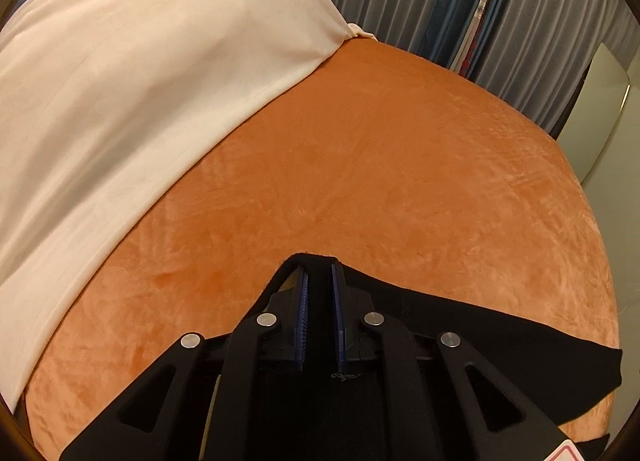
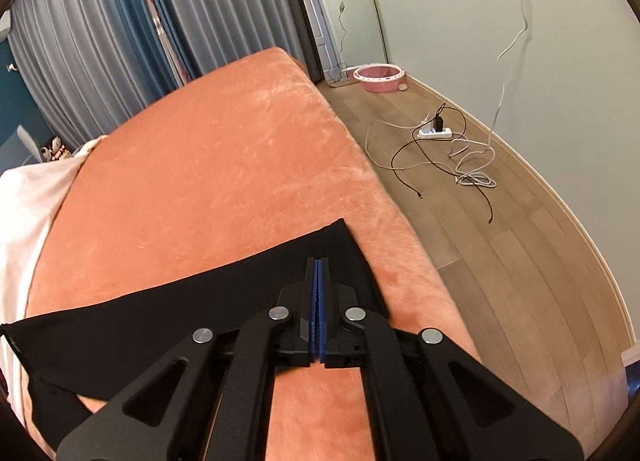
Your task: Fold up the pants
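Your left gripper is clamped on a bunched edge of the black pants, cloth showing between its blue pads. Your right gripper has its pads pressed flat together over the pants' other end, near a corner; black cloth surrounds the tips, but whether any is pinched between them cannot be told.

No brand or label can be read; a small pale mark on the cloth beneath the left gripper is too tiny to make out.

Counted: two grippers, one pair of pants, one orange bed cover, one cream sheet, one pink basin, one white power strip.

The pants lie on the near part of the orange cover, their held edge stretched as a long band from one gripper towards the other, crosswise to both.
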`<state>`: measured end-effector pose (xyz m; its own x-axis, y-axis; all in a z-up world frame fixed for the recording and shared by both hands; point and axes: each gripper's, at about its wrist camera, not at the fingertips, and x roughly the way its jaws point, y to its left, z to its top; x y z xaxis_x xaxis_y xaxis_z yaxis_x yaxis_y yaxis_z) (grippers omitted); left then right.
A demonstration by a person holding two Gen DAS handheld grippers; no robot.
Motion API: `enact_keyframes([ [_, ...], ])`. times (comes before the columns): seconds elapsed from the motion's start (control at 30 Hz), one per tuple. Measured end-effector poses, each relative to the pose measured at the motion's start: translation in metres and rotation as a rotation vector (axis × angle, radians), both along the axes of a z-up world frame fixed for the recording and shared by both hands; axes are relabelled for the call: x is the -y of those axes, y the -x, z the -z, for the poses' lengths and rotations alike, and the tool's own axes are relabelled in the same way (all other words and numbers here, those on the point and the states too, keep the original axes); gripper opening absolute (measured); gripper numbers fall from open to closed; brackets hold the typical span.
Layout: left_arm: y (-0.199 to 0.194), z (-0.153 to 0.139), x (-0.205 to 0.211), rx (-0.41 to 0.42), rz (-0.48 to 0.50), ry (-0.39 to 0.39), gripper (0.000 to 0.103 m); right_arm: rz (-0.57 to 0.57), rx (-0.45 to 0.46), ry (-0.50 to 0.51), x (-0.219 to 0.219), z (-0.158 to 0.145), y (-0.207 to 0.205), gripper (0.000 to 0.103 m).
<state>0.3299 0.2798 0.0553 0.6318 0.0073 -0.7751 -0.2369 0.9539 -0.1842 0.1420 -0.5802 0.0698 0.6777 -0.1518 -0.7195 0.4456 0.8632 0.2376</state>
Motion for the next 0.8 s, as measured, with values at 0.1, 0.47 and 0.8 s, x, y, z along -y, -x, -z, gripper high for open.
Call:
enact_keyframes([
  [0.1,0.006,-0.005,0.004,-0.007,0.006,-0.004,0.009,0.006,-0.032,-0.027,0.001,-0.001,0.005,0.006],
  [0.47,-0.004,0.022,0.008,-0.027,-0.007,-0.019,0.009,-0.027,-0.122,0.042,0.005,0.042,-0.062,0.091],
  [0.8,-0.023,0.032,0.007,-0.028,-0.045,-0.032,0.009,-0.087,-0.164,0.057,0.000,0.074,-0.103,0.003],
])
